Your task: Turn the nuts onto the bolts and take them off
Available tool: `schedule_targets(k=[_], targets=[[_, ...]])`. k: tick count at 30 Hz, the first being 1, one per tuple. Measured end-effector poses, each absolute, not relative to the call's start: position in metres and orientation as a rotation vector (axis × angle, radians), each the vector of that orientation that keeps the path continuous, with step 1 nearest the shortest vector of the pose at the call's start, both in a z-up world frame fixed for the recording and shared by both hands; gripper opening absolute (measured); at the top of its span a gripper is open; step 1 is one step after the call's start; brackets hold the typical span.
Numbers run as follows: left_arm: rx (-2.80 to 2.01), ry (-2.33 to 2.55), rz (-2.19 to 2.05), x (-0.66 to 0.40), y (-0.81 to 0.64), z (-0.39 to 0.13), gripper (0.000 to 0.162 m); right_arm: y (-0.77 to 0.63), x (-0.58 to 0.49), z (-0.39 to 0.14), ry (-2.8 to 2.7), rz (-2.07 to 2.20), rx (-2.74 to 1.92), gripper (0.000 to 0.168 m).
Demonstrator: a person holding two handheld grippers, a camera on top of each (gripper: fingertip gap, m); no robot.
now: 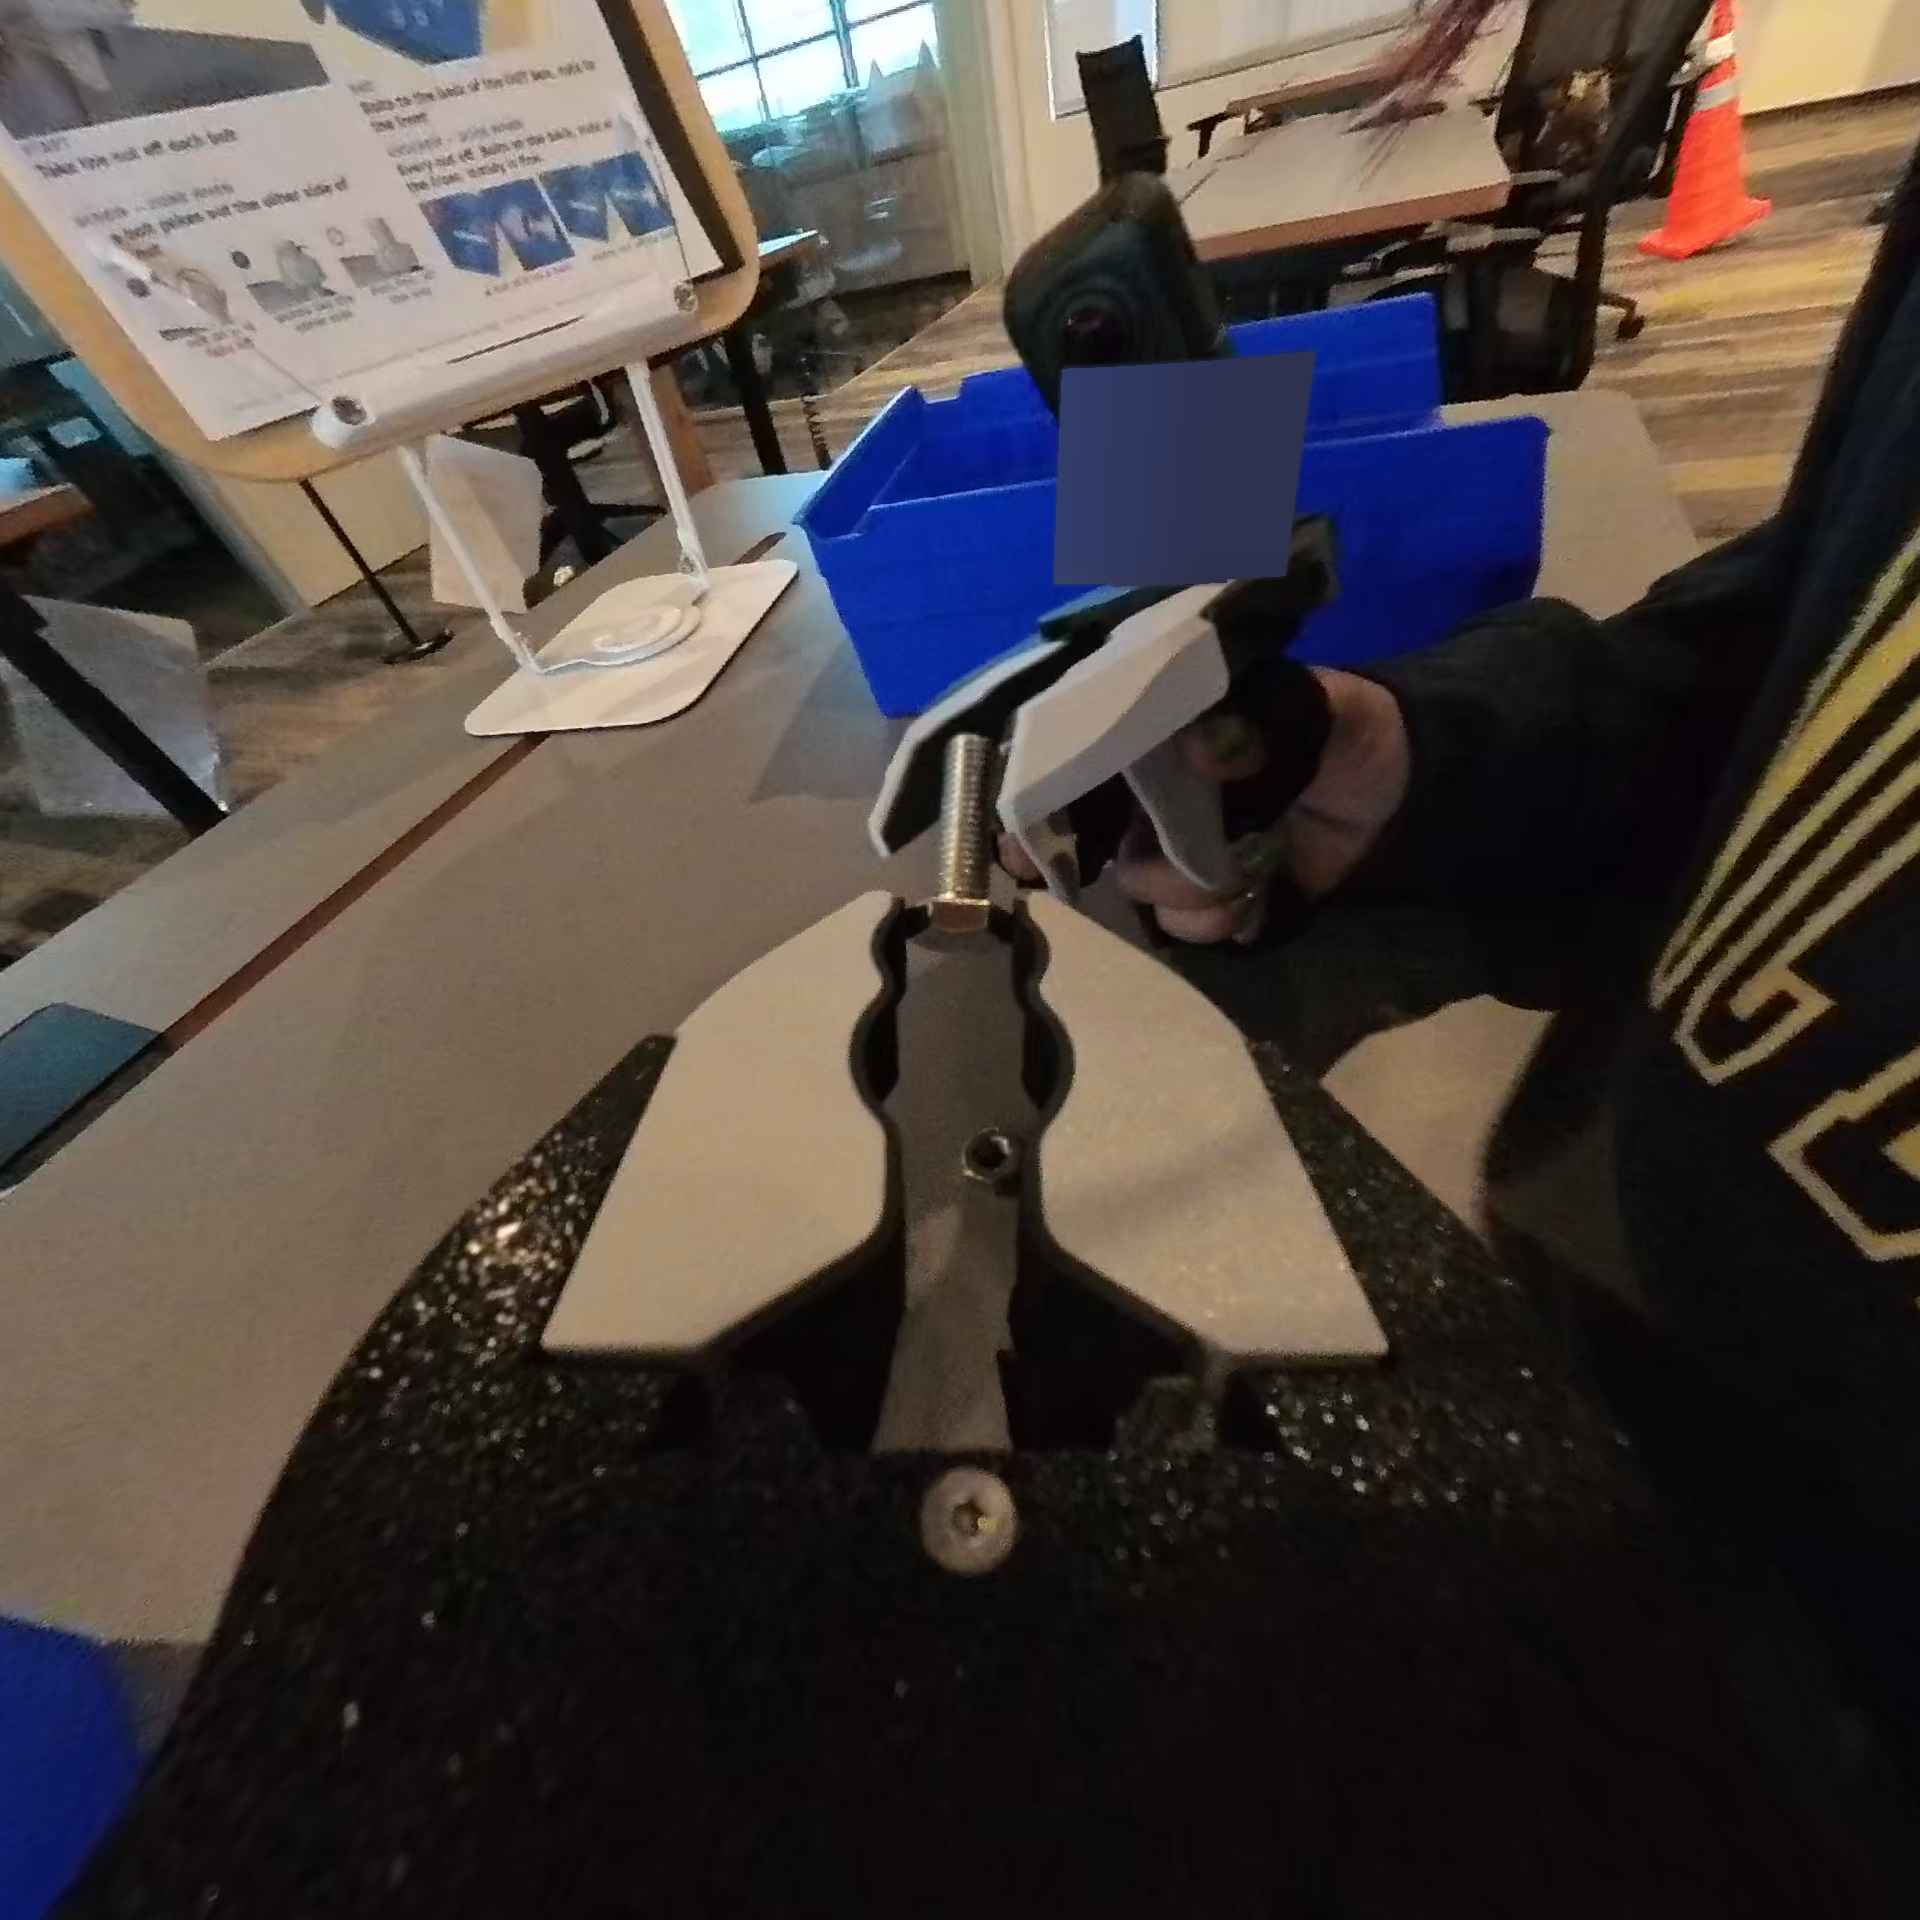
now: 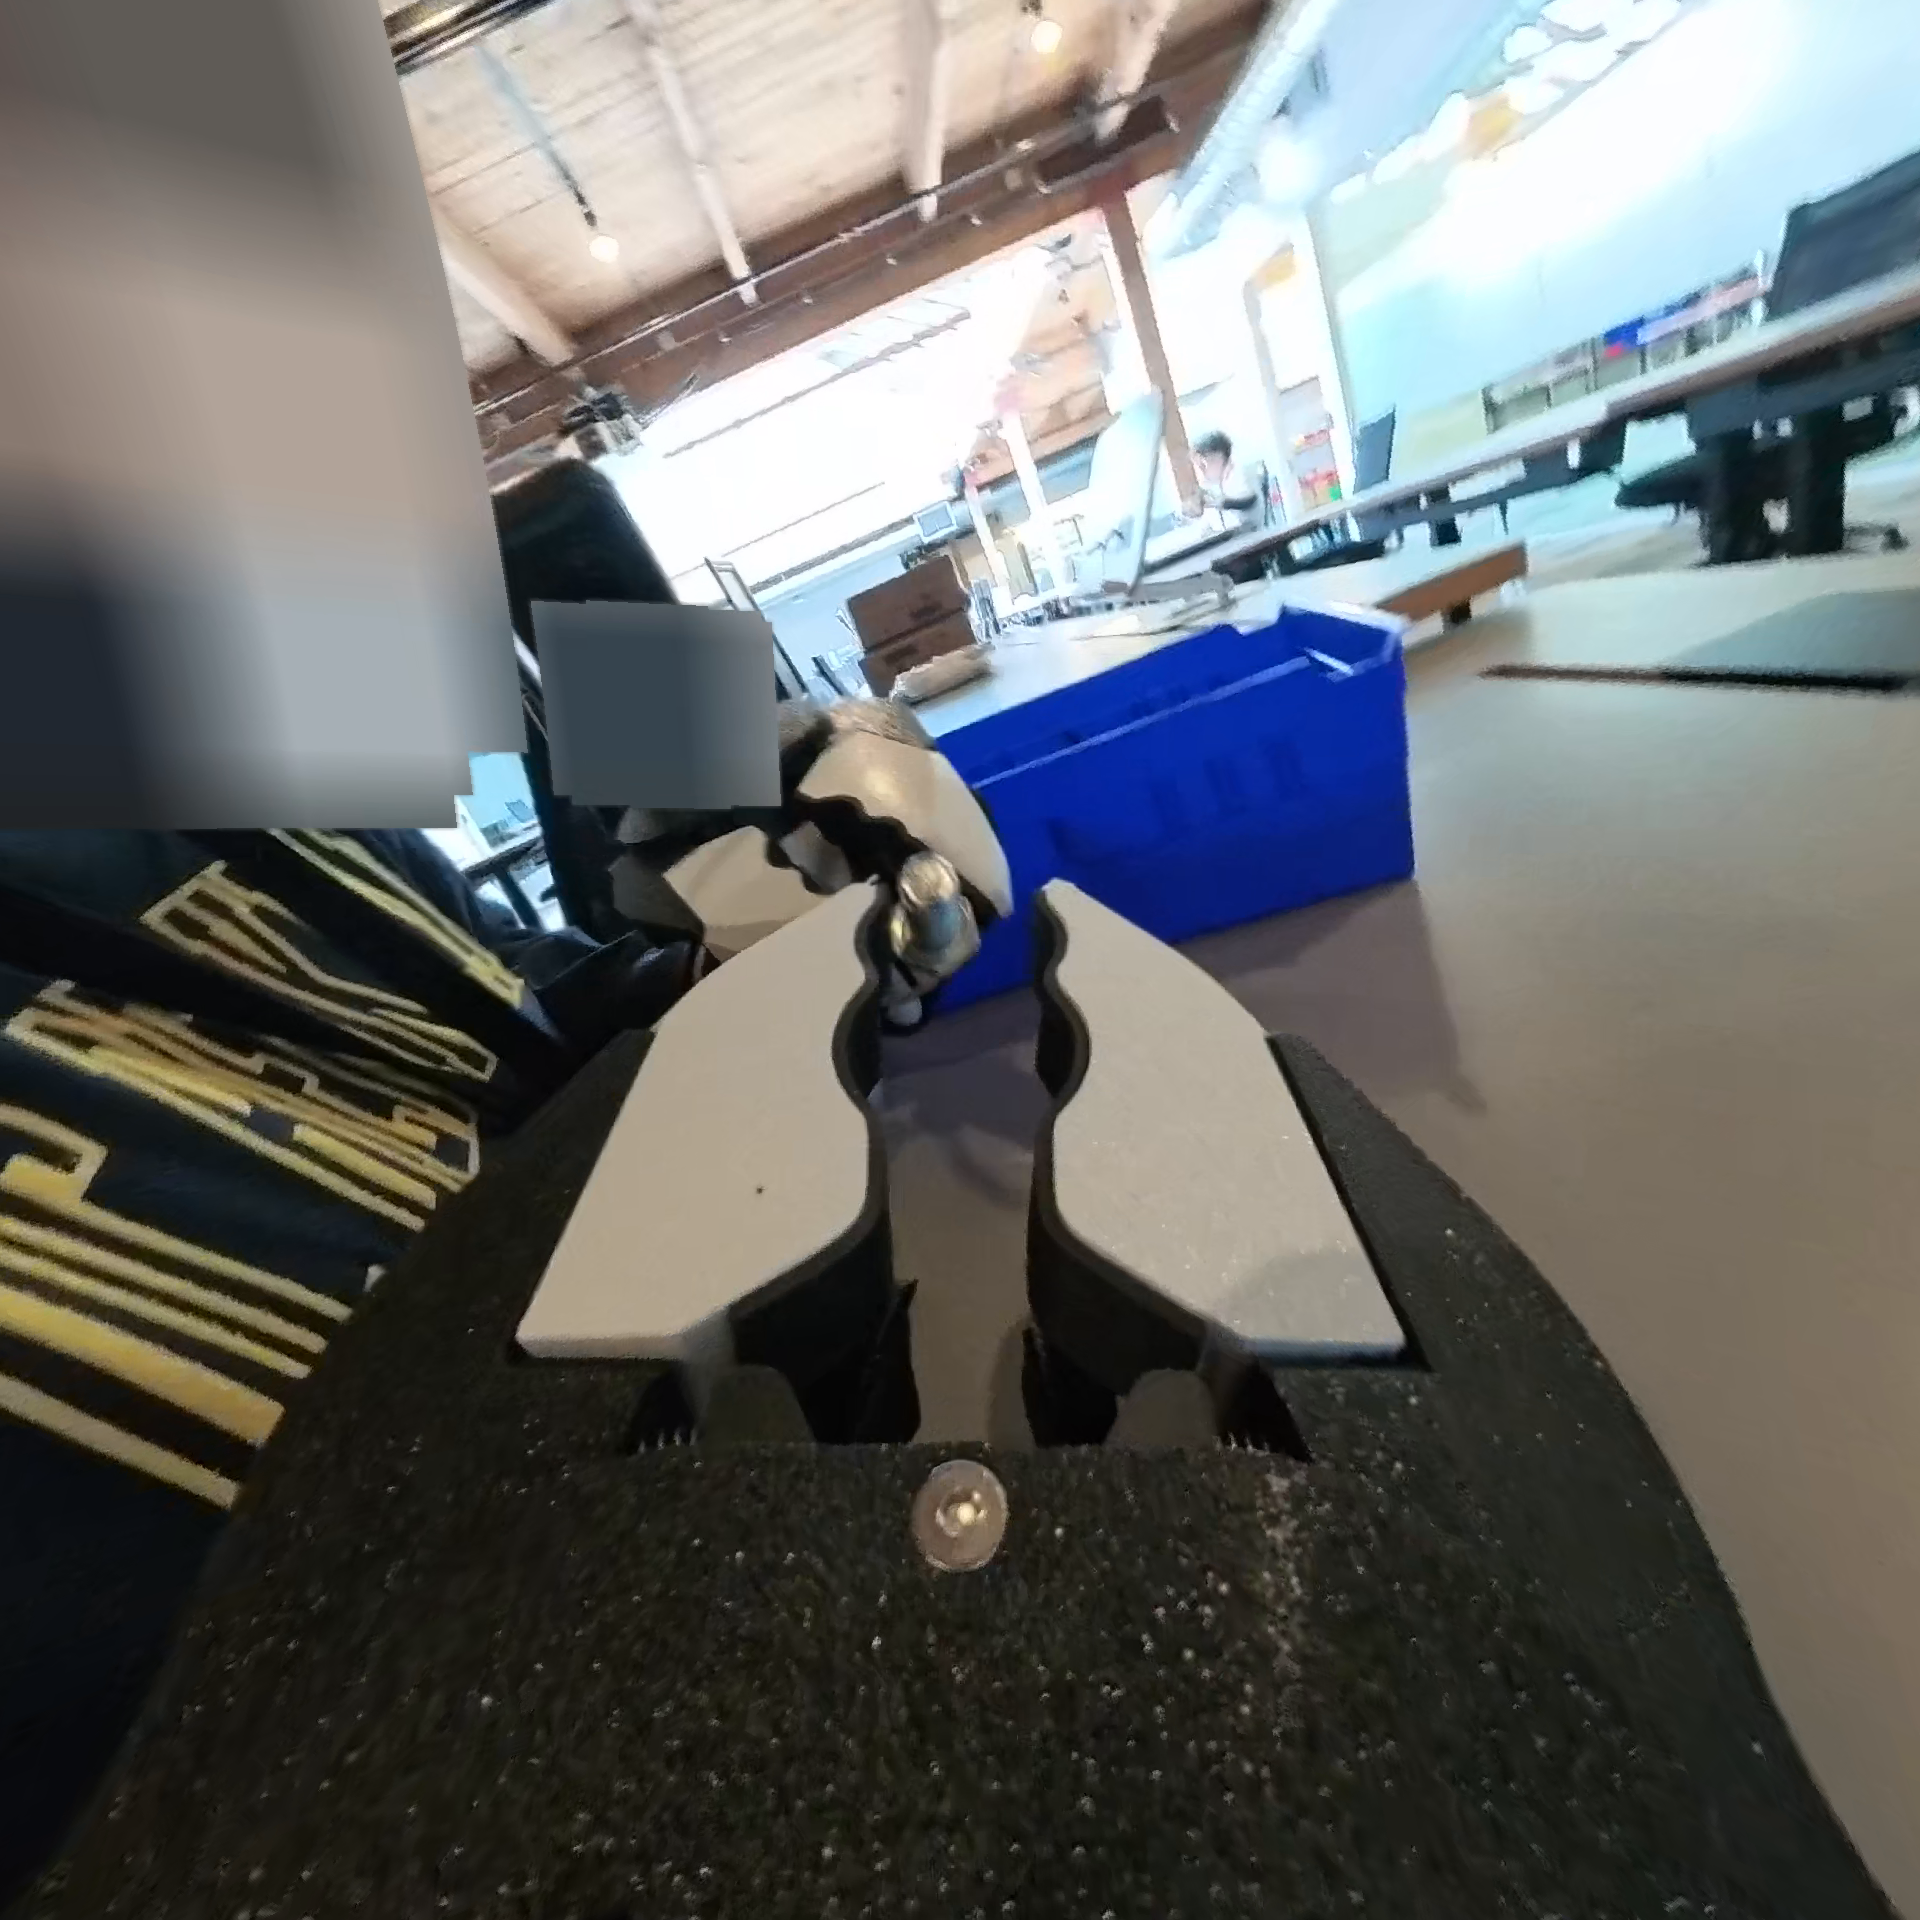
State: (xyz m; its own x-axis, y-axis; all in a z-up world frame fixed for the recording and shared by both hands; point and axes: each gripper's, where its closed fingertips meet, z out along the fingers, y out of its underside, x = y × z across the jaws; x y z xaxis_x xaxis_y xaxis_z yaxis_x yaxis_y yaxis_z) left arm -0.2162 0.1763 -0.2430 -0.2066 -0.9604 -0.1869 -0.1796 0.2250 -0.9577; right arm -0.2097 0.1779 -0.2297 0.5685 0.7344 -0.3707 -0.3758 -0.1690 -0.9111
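A silver bolt (image 1: 962, 821) stands upright above the grey table (image 1: 416, 1039). My left gripper (image 1: 961, 912) is shut on its hex head, and the threaded shaft points up. My right gripper (image 1: 961, 800) comes in from the right, held by a hand (image 1: 1340, 790), with its two fingers either side of the shaft and apart from it. In the right wrist view my right gripper (image 2: 956, 899) is open, and the bolt (image 2: 928, 920) sits by its left fingertip with the left gripper (image 2: 883, 821) behind it. I see no nut on the shaft.
A blue bin (image 1: 935, 582) stands on the table just behind the grippers; it also shows in the right wrist view (image 2: 1195, 810). An instruction sheet on a clear stand (image 1: 364, 208) is at the back left. A dark sleeve and patterned top (image 1: 1766, 935) fill the right. My two grippers' fingertips are within a few centimetres of each other.
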Motion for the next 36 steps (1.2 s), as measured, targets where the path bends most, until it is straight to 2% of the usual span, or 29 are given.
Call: schedule_targets(k=[2,3,7,9,11,22,36], targets=[[-1.091,1.612,-1.080,-0.216,0.173,-0.247,0.019,0.174,-0.215,-0.226,-0.350,0.987,-1.397,0.020],[-1.087,1.623,-1.077,-0.215,0.172,-0.250,0.019,0.173,-0.215,-0.225,-0.364,0.972,-1.392,0.010],[-1.078,1.696,-1.120,-0.218,0.167,-0.258,0.020,0.169,-0.219,-0.231,-0.496,0.889,-1.441,0.010],[-1.098,1.743,-1.143,-0.221,0.166,-0.262,0.030,0.166,-0.218,-0.233,-0.553,0.837,-1.450,0.010],[-1.106,1.778,-1.156,-0.223,0.166,-0.264,0.033,0.162,-0.220,-0.233,-0.606,0.835,-1.449,0.010],[-1.060,1.859,-1.148,-0.224,0.155,-0.269,0.020,0.156,-0.233,-0.240,-0.669,0.888,-1.455,0.010],[-1.061,1.850,-1.178,-0.224,0.154,-0.268,0.018,0.156,-0.231,-0.236,-0.629,0.936,-1.432,0.010]])
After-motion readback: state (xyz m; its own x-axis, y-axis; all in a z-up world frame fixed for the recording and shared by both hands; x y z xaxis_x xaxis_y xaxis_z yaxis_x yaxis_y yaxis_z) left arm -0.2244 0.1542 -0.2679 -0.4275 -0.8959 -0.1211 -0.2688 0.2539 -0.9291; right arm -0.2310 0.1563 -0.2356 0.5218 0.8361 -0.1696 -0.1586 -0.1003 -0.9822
